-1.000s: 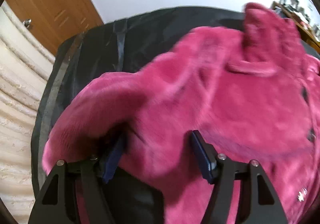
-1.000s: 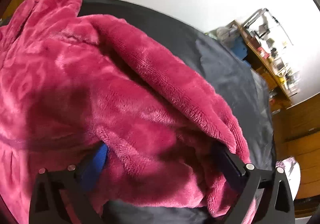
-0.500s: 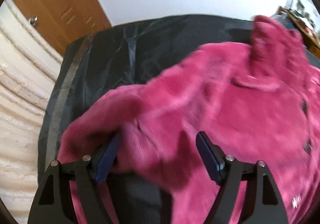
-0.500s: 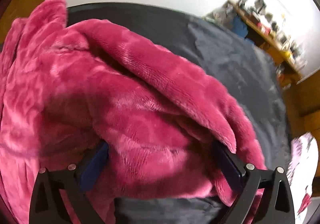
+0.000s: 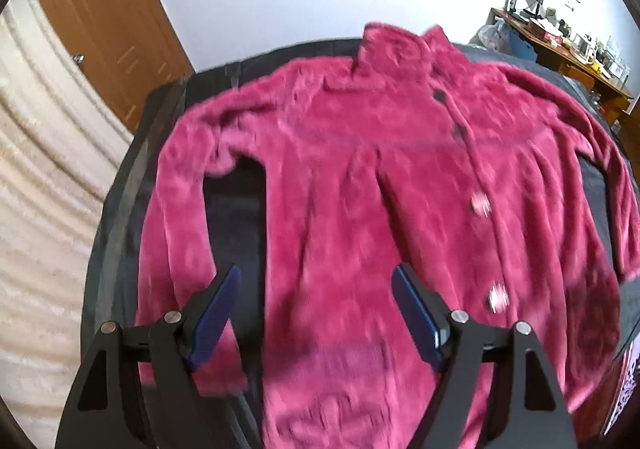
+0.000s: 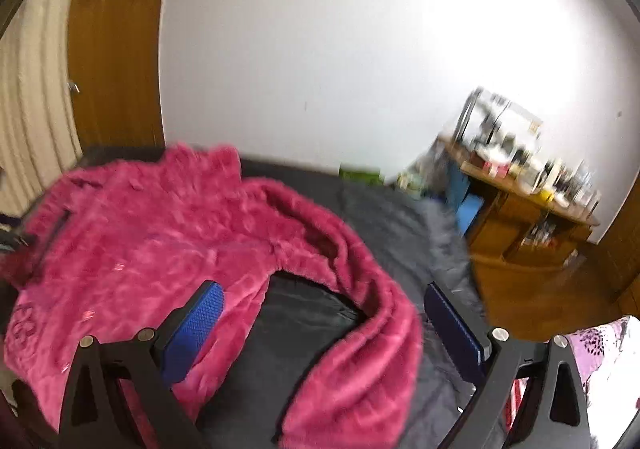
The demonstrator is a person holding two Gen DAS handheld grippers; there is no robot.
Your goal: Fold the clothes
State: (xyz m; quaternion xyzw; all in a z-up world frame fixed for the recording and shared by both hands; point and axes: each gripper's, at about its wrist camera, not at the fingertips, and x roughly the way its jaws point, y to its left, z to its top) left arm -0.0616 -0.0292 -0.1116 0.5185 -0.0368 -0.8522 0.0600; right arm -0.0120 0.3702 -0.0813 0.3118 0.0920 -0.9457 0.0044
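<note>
Each gripper [image 5: 316,313] [image 6: 320,323] has black triangular-cutout arms, silver screws and ribbed blue pads [image 5: 214,315].

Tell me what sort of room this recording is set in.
Probably a bedroom at home. A fuzzy magenta button-up garment lies spread on a dark grey cloth-covered surface, likely a bed; a brown wooden door and a cluttered wooden side table stand against the plain white wall.

Your fuzzy magenta fleece button-front garment [image 5: 360,189] lies spread face up on the dark grey cloth-covered surface [image 5: 236,217], collar at the far end, buttons running down its front. You can see both sleeves angled out from its body, the right one curving loosely.
</note>
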